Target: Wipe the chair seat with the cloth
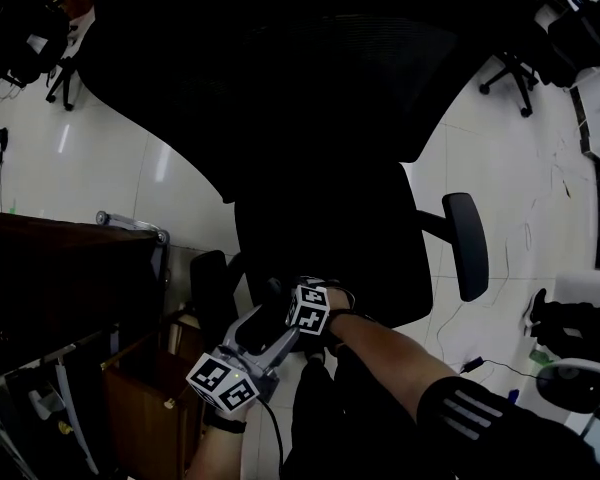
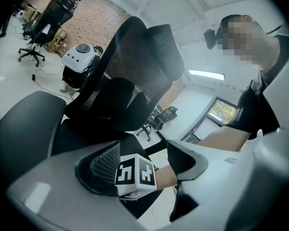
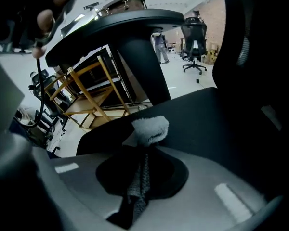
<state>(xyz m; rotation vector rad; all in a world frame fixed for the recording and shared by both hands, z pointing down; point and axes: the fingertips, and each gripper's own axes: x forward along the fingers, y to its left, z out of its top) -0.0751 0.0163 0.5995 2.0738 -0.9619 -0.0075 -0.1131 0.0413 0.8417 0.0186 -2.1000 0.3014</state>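
A black office chair fills the middle of the head view, its seat very dark. The right gripper is at the seat's near edge, marker cube up. In the right gripper view this gripper is shut on a grey cloth, whose bunched end sticks out just above the black seat. The left gripper hovers right behind the right one and off the seat. Its jaws stand open with nothing in them; the right gripper's marker cube shows beyond the gap. The cloth is hidden in the head view.
Armrests flank the seat and the tall backrest rises behind it. A dark wooden desk and a wooden shelf frame stand close on the left. Other chairs and a white device sit on the pale floor.
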